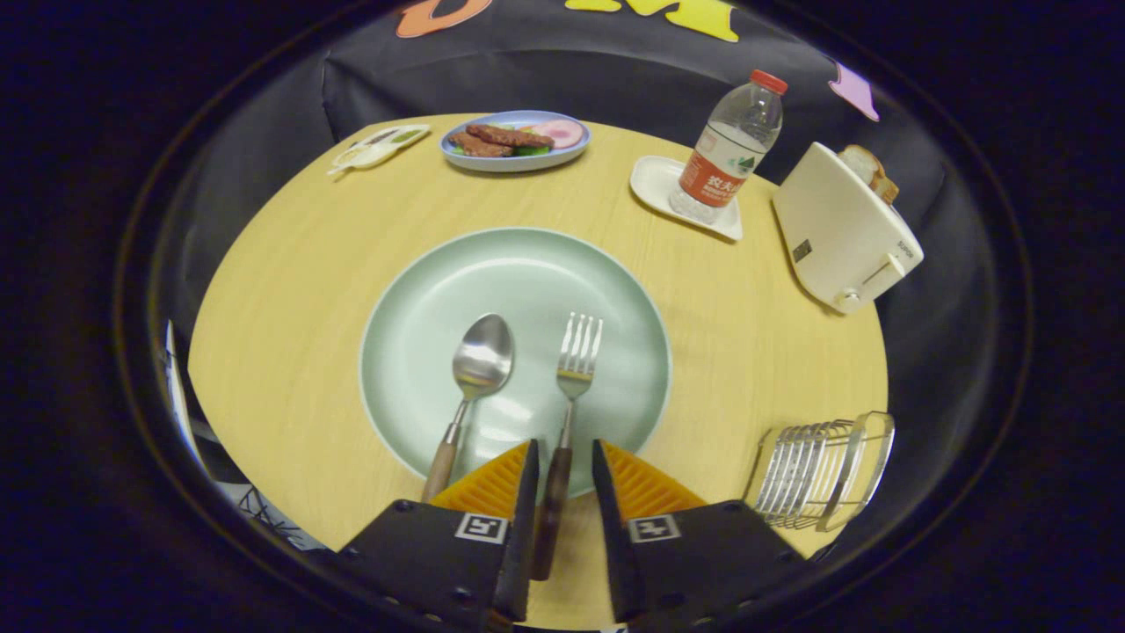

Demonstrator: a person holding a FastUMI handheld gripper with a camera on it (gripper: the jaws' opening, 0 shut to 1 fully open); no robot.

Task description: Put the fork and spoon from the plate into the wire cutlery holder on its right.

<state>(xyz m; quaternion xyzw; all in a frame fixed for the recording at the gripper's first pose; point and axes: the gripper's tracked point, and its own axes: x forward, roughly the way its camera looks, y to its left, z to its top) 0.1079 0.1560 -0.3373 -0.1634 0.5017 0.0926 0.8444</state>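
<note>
Fork handle lies between the 2 fingers of the gripper, which stand slightly apart with a gap to the right side, so nothing is clamped yet. Its long axis runs straight ahead, tines far out on the plate. Spoon lies just left, parallel. Cutlery holder stands off to the right on the table.

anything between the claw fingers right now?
Yes. In the gripper view the fork's wooden handle lies in the gap of the claw, fingers apart and not pressing it. The spoon lies outside them, beside the fork on the plate.
</note>
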